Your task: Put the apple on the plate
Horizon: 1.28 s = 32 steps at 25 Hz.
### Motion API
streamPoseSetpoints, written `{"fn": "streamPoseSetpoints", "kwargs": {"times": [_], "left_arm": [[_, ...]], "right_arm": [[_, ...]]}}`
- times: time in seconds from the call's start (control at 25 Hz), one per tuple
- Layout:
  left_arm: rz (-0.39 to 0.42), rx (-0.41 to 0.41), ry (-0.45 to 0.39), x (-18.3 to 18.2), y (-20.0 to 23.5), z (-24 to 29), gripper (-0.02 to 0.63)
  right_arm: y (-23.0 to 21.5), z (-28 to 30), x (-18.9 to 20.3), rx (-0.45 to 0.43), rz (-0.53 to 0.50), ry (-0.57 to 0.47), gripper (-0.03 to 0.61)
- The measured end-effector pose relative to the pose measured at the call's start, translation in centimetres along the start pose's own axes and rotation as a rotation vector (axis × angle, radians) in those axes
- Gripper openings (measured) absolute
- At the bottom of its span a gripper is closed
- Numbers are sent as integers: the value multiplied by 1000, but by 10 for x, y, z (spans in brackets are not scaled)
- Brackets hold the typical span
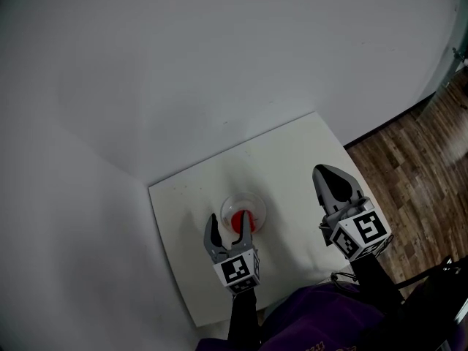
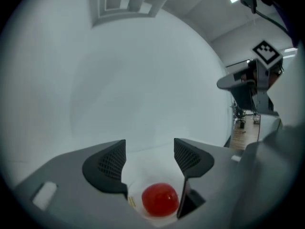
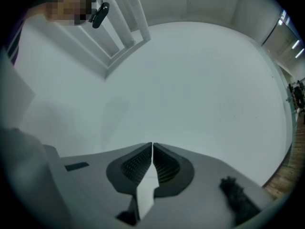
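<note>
**A:** What's at the left?

**B:** The left gripper [image 1: 230, 221], with its jaws wide apart and nothing clamped. From its own camera the red apple [image 2: 160, 200] shows low down between them, and neither pad presses on it.

**A:** Where does the apple sit?

**B:** On the small pale plate [image 1: 250, 199], around the middle of the white table [image 1: 292, 159], just beyond the left gripper.

**A:** And further right?

**B:** The right gripper [image 1: 326, 172], well apart from the plate over the table's right side. Its jaws are together with nothing between them. Past the table's right edge there is wooden floor [image 1: 420, 163].
</note>
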State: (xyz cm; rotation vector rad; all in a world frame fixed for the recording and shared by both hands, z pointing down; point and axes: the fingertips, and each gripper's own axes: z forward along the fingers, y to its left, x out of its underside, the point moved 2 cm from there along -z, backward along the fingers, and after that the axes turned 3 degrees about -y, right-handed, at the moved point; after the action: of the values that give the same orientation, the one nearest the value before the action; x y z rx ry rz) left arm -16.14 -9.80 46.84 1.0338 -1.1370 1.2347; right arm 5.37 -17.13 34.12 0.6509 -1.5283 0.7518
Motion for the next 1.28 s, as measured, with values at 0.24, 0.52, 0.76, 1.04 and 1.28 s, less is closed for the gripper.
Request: {"fn": "streamPoseSetpoints", "kwargs": {"times": [0.24,0.52,0.76,1.04,1.28], "left_arm": [[44,-168,-268,-80,24,-54,109],[63,-300,-339,-100,44,-92,5],[65,-344,-331,-97,48,-104,5],[76,-353,-338,-97,47,-108,5],[78,-347,-327,-98,44,-106,5]], "right_arm": [[12,3,-5,-49,-2,-21,12],[28,6,-7,-107,-12,-45,12],[38,4,-12,-140,-49,-45,11],[38,3,-12,-152,-59,-43,11],[37,5,-13,-167,-62,-44,11]]}}
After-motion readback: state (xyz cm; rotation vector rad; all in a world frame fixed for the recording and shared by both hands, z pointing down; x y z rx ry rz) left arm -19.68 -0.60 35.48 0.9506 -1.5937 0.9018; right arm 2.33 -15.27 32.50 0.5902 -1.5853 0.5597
